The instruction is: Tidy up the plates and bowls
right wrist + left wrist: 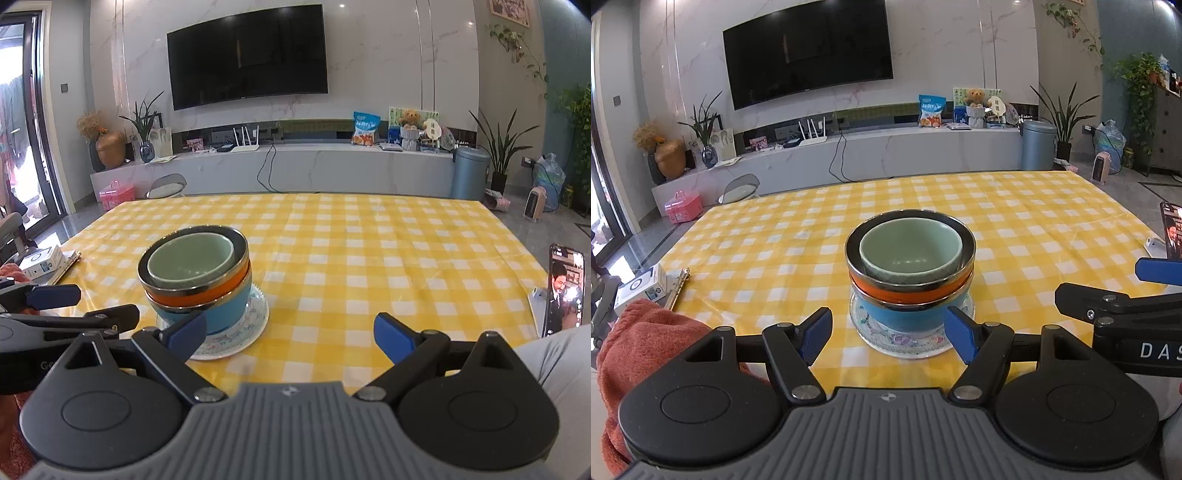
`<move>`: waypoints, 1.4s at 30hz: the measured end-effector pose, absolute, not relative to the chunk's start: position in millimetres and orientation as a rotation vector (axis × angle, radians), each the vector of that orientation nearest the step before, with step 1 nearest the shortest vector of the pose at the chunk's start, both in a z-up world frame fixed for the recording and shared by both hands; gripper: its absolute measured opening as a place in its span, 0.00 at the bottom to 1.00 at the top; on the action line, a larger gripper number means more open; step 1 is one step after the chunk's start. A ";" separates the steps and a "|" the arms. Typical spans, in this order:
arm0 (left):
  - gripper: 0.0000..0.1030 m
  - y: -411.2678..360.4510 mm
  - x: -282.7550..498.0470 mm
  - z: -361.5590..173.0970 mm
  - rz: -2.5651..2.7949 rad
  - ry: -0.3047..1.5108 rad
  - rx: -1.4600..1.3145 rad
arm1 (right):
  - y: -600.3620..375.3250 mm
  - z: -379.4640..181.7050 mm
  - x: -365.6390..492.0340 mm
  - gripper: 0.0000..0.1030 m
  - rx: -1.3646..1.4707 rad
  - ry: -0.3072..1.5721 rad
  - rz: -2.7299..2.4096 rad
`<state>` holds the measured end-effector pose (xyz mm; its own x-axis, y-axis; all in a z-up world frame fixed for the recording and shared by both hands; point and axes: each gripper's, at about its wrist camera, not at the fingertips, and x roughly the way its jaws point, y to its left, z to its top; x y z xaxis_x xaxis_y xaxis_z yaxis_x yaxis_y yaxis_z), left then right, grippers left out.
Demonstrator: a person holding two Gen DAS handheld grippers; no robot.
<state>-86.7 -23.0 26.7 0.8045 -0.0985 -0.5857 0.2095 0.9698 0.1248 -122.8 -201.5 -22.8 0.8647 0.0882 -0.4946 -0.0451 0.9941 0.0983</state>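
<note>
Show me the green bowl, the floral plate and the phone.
green bowl (910, 254), left wrist view, inside wall.
floral plate (255, 319), right wrist view, bare right rim.
phone (564, 291), right wrist view, lit screen.

We see a yellow and white checked tablecloth across the table. Near its front edge stands a white plate with a floral pattern in purple and green. On it is a light blue bowl, then an orange bowl with a metallic rim, and a pale green bowl sits inside the top. Both grippers have blue pads on black arms. At the left edge lies a coral-red towel.
</note>
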 end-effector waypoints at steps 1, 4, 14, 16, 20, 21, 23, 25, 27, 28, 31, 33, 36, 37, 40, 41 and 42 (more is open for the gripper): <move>0.79 -22.0 -86.6 27.0 -0.165 0.617 0.184 | -201.6 -22.9 -122.5 0.92 0.086 0.523 0.071; 0.79 -20.9 -87.6 28.3 -0.162 0.615 0.183 | -200.2 -22.6 -124.5 0.92 0.084 0.520 0.075; 0.79 -21.3 -88.4 32.0 -0.156 0.614 0.180 | -199.7 -21.8 -124.5 0.92 0.082 0.516 0.076; 0.79 -21.3 -88.5 33.0 -0.158 0.612 0.179 | -199.7 -22.0 -124.7 0.92 0.080 0.516 0.078; 0.79 -21.0 -88.5 32.7 -0.158 0.612 0.179 | -199.5 -22.5 -124.2 0.92 0.078 0.518 0.081; 0.79 -21.0 -88.4 32.7 -0.158 0.612 0.179 | -199.4 -22.7 -124.1 0.93 0.078 0.519 0.081; 0.79 -21.0 -88.5 32.6 -0.158 0.612 0.178 | -199.9 -22.9 -123.7 0.92 0.079 0.521 0.080; 0.79 -21.0 -88.6 32.7 -0.158 0.612 0.180 | -200.3 -23.4 -123.6 0.92 0.080 0.524 0.080; 0.79 -21.0 -88.5 32.6 -0.158 0.612 0.179 | -200.1 -23.8 -123.4 0.93 0.080 0.526 0.080; 0.79 -21.0 -88.6 32.7 -0.158 0.612 0.179 | -200.0 -23.7 -123.4 0.92 0.079 0.526 0.080; 0.79 -21.5 -88.8 33.2 -0.160 0.610 0.180 | -199.7 -23.8 -123.6 0.93 0.077 0.523 0.081; 0.79 -21.7 -89.0 33.5 -0.161 0.610 0.181 | -199.5 -24.1 -123.4 0.92 0.076 0.524 0.081; 0.79 -22.0 -89.2 33.9 -0.160 0.609 0.180 | -199.5 -24.0 -123.6 0.93 0.077 0.523 0.081; 0.79 -21.9 -89.2 34.0 -0.160 0.609 0.180 | -199.3 -23.9 -123.5 0.93 0.077 0.524 0.081; 0.79 -21.9 -89.1 34.3 -0.162 0.607 0.178 | -199.5 -23.9 -123.7 0.92 0.076 0.523 0.081; 0.79 -22.2 -89.2 34.6 -0.162 0.607 0.179 | -199.6 -23.9 -123.5 0.93 0.075 0.522 0.081; 0.79 -22.0 -89.2 34.2 -0.162 0.607 0.180 | -199.6 -23.9 -123.6 0.93 0.077 0.523 0.081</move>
<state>-89.2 -22.0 34.2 0.8096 -0.0980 -0.5787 0.2034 0.9717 0.1199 -123.6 -199.6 -23.9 0.8632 0.0966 -0.4954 -0.0574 0.9939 0.0938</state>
